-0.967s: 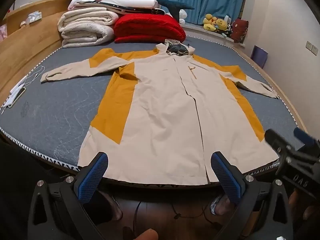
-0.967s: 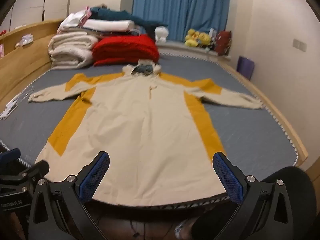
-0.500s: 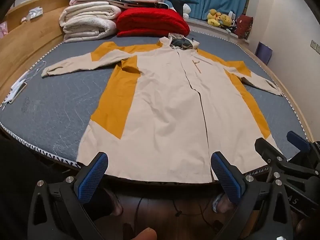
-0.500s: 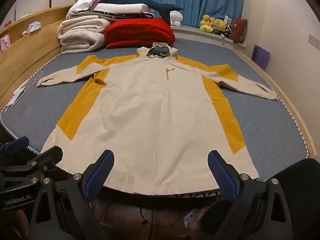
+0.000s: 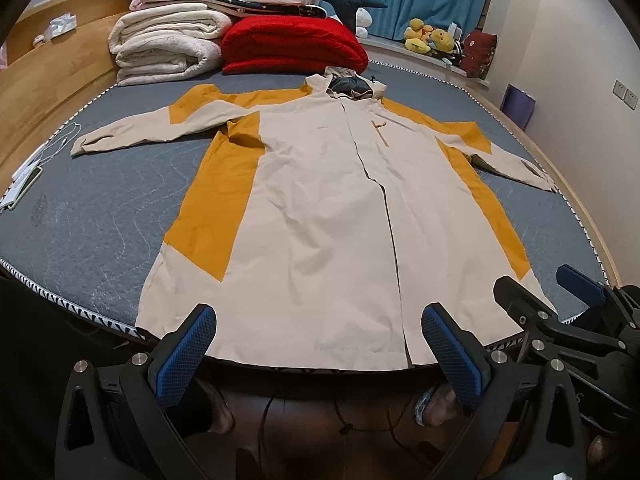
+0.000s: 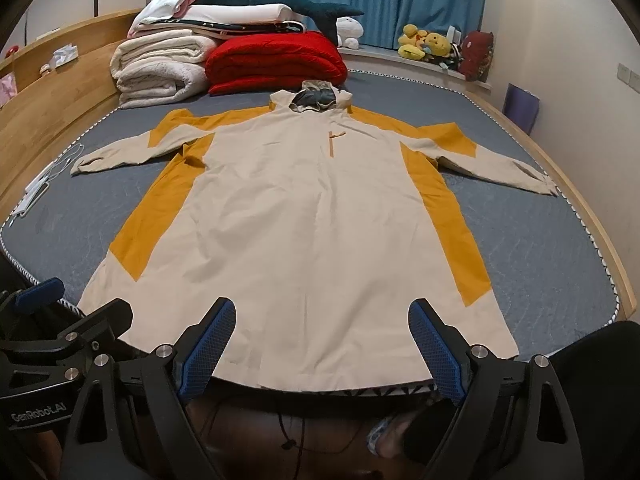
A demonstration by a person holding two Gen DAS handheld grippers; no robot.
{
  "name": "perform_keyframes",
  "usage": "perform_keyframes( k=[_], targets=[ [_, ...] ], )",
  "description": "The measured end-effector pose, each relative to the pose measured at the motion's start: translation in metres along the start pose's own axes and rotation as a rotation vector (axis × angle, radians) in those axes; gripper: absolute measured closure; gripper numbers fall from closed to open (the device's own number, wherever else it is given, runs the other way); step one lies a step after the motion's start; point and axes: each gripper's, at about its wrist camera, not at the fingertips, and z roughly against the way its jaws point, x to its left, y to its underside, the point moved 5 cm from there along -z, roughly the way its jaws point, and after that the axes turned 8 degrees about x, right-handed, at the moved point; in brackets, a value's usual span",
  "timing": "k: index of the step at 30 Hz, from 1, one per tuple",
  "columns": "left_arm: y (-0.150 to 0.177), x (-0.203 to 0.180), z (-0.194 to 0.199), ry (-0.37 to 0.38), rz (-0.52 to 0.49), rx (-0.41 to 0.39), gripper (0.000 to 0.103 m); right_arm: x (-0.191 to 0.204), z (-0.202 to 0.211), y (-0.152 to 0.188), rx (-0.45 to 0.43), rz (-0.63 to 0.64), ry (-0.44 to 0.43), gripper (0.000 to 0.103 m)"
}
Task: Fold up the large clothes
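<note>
A long beige coat with mustard-yellow side panels lies spread flat, front up, on a grey-blue mattress, sleeves out to both sides, hood at the far end. It also shows in the right wrist view. My left gripper is open and empty, just short of the coat's near hem. My right gripper is open and empty over the hem's near edge. Each gripper shows at the edge of the other's view: the right gripper in the left wrist view, the left gripper in the right wrist view.
Folded cream blankets and a red duvet are stacked at the bed's far end. A wooden headboard runs along the left. White cables and a phone lie at the left edge. Plush toys sit by the blue curtain.
Both grippers have moved forward and slightly up toward the coat's hem. The right gripper's jaws have narrowed a little. The coat has not moved.
</note>
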Motion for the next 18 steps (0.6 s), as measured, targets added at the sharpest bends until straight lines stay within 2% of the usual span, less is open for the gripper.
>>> perform_keyframes(
  k=[18],
  targets=[
    [-0.0024, -0.0018, 0.005, -0.011, -0.004, -0.017, 0.001, 0.0018, -0.0017, -0.0017, -0.001, 0.013, 0.011, 0.015]
  ],
)
